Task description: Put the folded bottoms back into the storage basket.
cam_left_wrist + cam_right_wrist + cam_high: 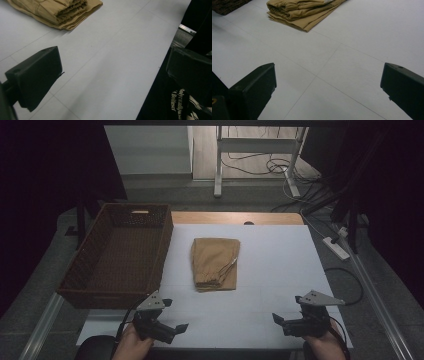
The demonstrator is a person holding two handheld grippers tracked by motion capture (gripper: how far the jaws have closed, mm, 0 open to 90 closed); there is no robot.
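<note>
Lying between both wide-open tools, folded tan cloth sits beside wicker basket.

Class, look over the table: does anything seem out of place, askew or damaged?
Nothing stands out. The folded tan garment lies neatly on the white table, the wicker basket stands upright beside it, and both tools wait open.

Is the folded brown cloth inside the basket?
No, the folded brown cloth lies on the white table, to the right of the basket and apart from it.
</note>
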